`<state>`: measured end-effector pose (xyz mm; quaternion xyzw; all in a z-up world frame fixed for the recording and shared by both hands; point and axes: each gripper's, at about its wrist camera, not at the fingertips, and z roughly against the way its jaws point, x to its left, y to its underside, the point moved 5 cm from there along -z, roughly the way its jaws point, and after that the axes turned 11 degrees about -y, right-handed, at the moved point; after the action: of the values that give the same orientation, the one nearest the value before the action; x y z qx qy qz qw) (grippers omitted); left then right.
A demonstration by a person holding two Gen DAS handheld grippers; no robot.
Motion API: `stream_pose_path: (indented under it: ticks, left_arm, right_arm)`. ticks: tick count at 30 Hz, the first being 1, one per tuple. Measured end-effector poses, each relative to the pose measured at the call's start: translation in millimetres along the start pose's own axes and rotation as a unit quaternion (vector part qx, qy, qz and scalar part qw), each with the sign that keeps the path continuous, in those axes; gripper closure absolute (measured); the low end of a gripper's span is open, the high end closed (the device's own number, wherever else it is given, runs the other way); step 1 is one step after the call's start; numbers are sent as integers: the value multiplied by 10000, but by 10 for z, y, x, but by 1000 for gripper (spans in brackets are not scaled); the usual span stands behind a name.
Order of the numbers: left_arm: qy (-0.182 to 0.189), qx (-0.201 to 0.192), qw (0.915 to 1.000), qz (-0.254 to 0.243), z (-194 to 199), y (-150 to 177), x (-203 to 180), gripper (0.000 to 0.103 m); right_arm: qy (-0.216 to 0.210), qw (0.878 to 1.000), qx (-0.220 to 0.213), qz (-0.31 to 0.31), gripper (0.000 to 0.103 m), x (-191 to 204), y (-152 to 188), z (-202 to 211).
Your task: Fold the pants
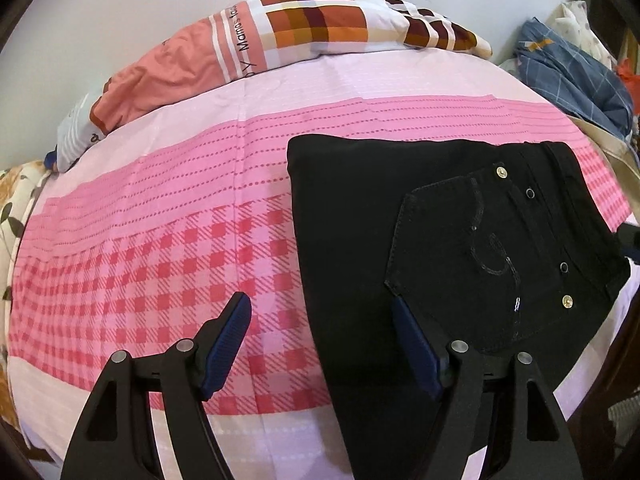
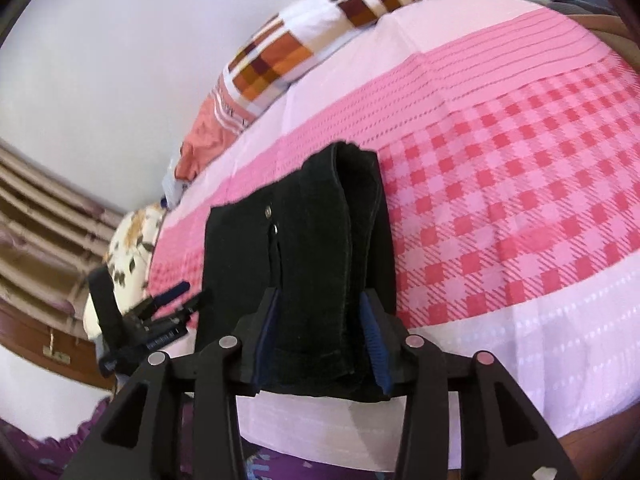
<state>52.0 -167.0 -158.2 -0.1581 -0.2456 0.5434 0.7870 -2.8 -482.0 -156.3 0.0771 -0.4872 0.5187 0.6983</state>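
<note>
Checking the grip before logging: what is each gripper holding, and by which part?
Left gripper: nothing, jaws open. Right gripper: the folded black pants' near end lies between its pads; whether they press it cannot be told.

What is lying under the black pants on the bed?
The black pants lie folded on the pink checked bedsheet, which shows all around them. Whatever is directly beneath the pants is covered and cannot be seen.
</note>
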Motion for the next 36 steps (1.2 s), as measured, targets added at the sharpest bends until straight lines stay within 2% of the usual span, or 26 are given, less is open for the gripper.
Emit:
stream_pose_path:
  ticks: [4,7,10,21,36]
  left_arm:
    - [-1,-26,10000,-6,10,-7,3,27]
    - [17,-51,10000,44,11,-31,10,26]
    - [3,-43,10000,84,9,-33,35,25]
    - [-11,-11,10000,56,-41,-24,40,24]
    - [10,78,10000,39,-174,-52,63,14]
  right_arm:
    - [169,9996,-243,-14,61,27,-38,72]
    - [274,9992,-295,-52,51,41,-55,71]
    - [329,9987,-377,-80,49,38,-72,59]
    - [593,9978,-269,-147,42,-66,-91,-139]
    - [571,9978,-161,-302,32,-185,-145,-276]
